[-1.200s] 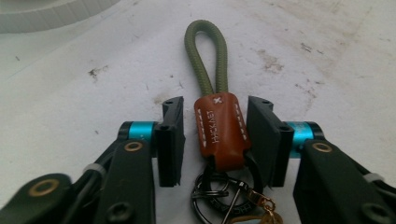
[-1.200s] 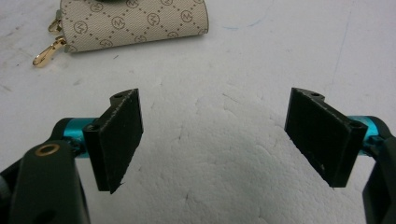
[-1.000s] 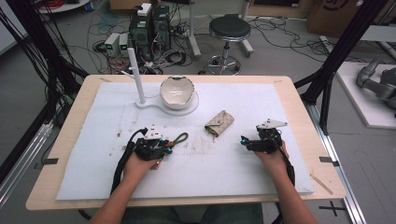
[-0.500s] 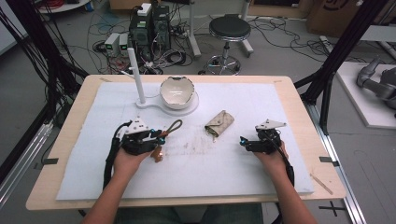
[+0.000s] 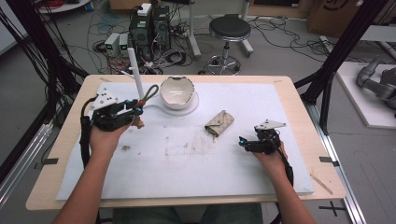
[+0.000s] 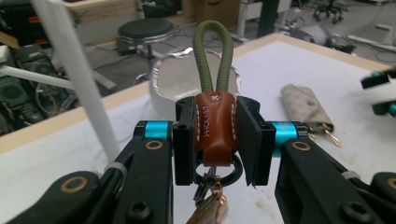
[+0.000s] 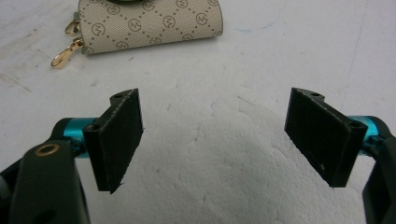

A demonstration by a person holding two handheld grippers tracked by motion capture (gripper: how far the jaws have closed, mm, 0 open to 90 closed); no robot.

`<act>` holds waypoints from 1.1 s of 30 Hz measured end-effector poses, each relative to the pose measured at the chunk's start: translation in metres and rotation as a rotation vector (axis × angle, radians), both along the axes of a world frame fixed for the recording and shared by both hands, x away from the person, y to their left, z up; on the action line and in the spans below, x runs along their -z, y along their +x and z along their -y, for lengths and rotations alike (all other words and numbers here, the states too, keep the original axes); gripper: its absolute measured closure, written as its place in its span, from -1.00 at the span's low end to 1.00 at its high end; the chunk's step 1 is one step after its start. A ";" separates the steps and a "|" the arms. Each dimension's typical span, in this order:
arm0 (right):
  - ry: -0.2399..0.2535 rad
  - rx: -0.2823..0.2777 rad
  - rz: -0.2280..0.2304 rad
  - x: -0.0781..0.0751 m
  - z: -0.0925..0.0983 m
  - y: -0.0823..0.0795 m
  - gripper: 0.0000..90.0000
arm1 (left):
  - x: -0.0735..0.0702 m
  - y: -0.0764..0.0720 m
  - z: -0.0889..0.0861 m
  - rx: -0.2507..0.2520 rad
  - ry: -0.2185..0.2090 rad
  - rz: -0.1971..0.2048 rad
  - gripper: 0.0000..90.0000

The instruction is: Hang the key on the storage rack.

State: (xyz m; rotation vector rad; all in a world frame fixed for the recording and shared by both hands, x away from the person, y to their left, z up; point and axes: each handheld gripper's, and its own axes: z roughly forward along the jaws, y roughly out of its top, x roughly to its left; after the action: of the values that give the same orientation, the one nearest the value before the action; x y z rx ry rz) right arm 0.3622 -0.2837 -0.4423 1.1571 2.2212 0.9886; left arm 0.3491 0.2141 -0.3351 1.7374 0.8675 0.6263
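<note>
- Keychain: a brown leather fob stamped with lettering, with an olive-green cord loop rising from its top and a metal ring with a copper-coloured clip hanging below. It sits clamped between the two jaws of the left gripper, fob upright, cord loop pointing away from the camera.
- Left gripper, high view: held above the left rear part of the table, just beside the white post; the cord loop projects toward the bowl and the ring end hangs under the jaws, clear of the mat.
- Left jaw state: closed narrow on the fob — both pads press against its sides.
- White bowl: stands on a white base plate at the rear centre of the mat, near the cord loop but apart from it. In the left gripper view the bowl lies directly behind the loop.
- Key pouch: beige, diamond-patterned, lying flat on the mat between the bowl and the right gripper, apart from both. The right gripper view shows its monogram print and a gold snap hook at one end.
- Right gripper: low over the right part of the mat, pointing toward the pouch; its jaws stand wide apart, with bare mat between them.
- White foam mat: covers most of the wooden table — brownish smudges mark its centre.
</note>
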 end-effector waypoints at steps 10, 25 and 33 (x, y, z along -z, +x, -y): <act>0.001 -0.002 -0.004 0.001 0.000 0.001 -0.56 | -0.033 0.019 -0.019 -0.107 0.038 0.034 0.52; -0.004 -0.006 -0.011 0.002 -0.001 0.002 -0.56 | -0.054 0.045 -0.034 -0.223 0.129 0.021 0.52; -0.006 -0.007 -0.013 0.002 0.000 0.002 -0.56 | -0.043 0.052 -0.034 -0.230 0.161 -0.007 0.51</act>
State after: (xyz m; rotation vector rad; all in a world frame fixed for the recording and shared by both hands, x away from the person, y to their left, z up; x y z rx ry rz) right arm 0.3637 -0.2834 -0.4443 1.1568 2.2381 0.9792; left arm 0.4009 0.2484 -0.2917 1.7973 1.0558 0.8628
